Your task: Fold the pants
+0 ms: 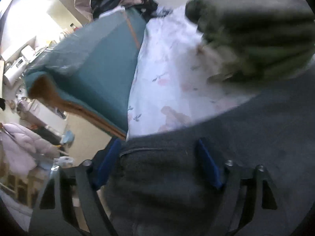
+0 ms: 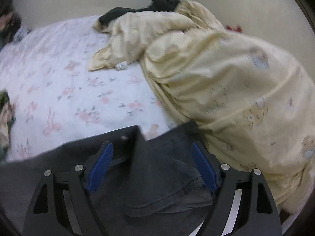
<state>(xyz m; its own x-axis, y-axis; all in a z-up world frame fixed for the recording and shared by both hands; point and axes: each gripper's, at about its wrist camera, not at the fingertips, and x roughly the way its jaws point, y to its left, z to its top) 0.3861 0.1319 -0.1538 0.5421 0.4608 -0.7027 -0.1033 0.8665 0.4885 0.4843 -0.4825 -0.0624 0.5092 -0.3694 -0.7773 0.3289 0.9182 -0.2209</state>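
Observation:
Dark grey pants (image 1: 256,129) lie spread on the floral bedsheet (image 1: 167,68); a pocket seam shows between the fingers. My left gripper (image 1: 159,143) hovers right over the pants near the bed's left edge, its blue pads (image 1: 109,159) wide apart and nothing pinched. In the right wrist view the pants (image 2: 157,177) lie bunched in loose folds with two corners pointing up. My right gripper (image 2: 151,145) stands open over them, the cloth lying between the pads (image 2: 204,167) without being pressed.
A cream duvet (image 2: 226,88) is heaped on the bed's right side, black clothing (image 2: 163,4) behind it by the wall. A blurred green striped garment (image 1: 256,39) lies beyond the pants. A teal panel (image 1: 94,64) borders the bed on the left, a cluttered room past it.

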